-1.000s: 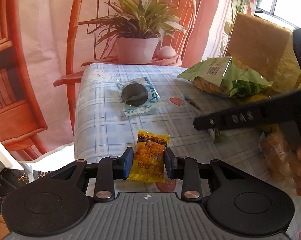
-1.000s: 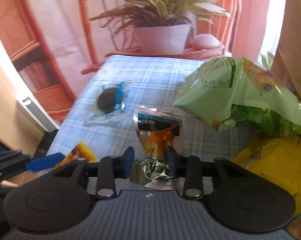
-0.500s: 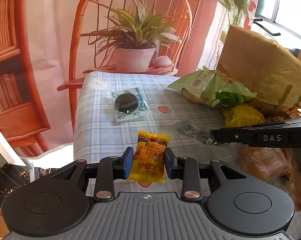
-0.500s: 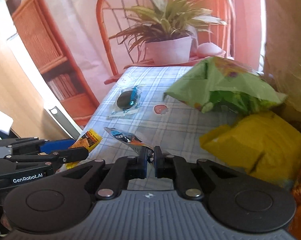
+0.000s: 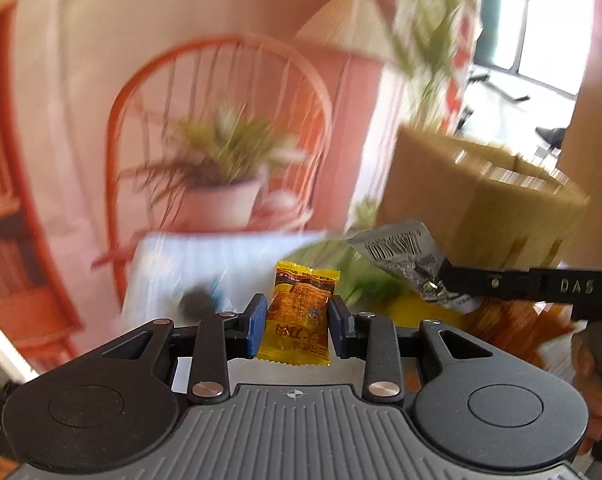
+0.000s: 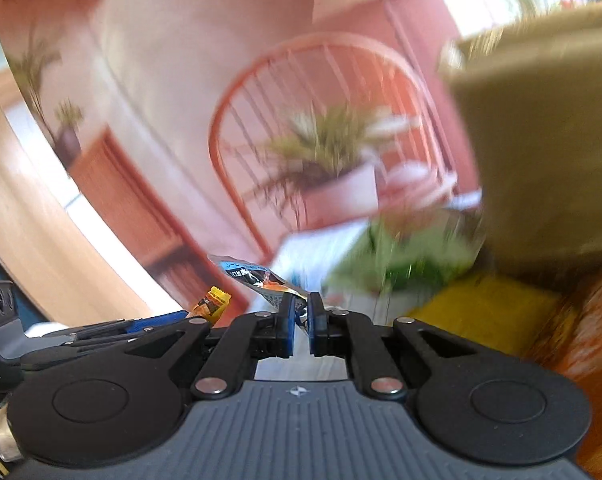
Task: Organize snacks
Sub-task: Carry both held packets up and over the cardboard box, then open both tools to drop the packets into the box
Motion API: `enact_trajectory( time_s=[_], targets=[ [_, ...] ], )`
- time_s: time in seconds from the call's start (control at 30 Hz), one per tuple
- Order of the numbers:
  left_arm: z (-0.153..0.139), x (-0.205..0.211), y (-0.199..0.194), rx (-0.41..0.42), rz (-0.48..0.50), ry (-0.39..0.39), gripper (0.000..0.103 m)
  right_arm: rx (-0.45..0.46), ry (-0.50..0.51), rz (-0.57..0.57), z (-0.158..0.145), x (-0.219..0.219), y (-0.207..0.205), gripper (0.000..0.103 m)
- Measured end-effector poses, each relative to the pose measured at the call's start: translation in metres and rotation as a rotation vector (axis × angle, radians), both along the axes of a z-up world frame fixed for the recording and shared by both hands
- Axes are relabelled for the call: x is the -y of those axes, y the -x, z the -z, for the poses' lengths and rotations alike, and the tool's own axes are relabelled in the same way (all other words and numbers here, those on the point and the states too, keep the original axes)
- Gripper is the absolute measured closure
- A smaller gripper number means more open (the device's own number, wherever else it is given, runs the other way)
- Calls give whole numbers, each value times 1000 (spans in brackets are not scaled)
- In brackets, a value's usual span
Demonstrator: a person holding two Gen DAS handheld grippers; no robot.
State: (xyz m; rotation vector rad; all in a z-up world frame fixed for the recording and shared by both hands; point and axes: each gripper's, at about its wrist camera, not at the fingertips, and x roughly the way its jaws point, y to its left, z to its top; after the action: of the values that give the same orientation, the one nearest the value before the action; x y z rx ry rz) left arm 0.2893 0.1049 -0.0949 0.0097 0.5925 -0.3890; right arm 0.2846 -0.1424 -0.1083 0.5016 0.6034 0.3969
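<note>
My left gripper [image 5: 299,326] is shut on a small yellow-orange snack packet [image 5: 303,310], held upright in the air above the table. My right gripper [image 6: 299,320] is shut on the edge of a silver foil snack packet [image 6: 257,278] with blue and orange print. In the left wrist view that silver packet [image 5: 405,258] shows its barcode side, pinched at the tip of the right gripper [image 5: 441,280]. The yellow packet [image 6: 213,303] and the left gripper's blue pads appear low left in the right wrist view.
A brown paper bag [image 5: 481,204] stands at the right. Below it lie a green chip bag [image 6: 401,256], a yellow bag [image 6: 489,312] and an orange bag [image 5: 509,324]. A dark round cookie pack [image 5: 199,300] lies on the checked tablecloth [image 5: 169,256]. A potted plant [image 5: 225,184] sits on a chair behind.
Both grippers have risen off the table with their packets. The right jaws closed from a loose hold onto the silver packet's edge, and it swung up toward the paper bag.
</note>
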Motion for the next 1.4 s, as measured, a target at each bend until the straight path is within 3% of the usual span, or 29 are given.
enact_trajectory(
  time_s=[0.27,0.43,0.57,0.83,0.93,1.4],
  targets=[
    [-63,74,-3,129,100,62,68,137,-50,144,-56,91,11,96],
    [-87,126,-12,179,161,75,68,217,-34,246,-82,145,14,96],
    [-95,170,-27,187,192,68,68,226,-23,312,-89,183,10,96],
    [-88,248,-76,129,213,42,68,200,73,422,-87,234,-26,96],
    [-78,270,-99,70,212,33,68,166,97,451,-80,248,-38,96],
    [-31,307,-138,-42,194,-49,67,-1,134,489,-45,260,-62,96]
  ],
)
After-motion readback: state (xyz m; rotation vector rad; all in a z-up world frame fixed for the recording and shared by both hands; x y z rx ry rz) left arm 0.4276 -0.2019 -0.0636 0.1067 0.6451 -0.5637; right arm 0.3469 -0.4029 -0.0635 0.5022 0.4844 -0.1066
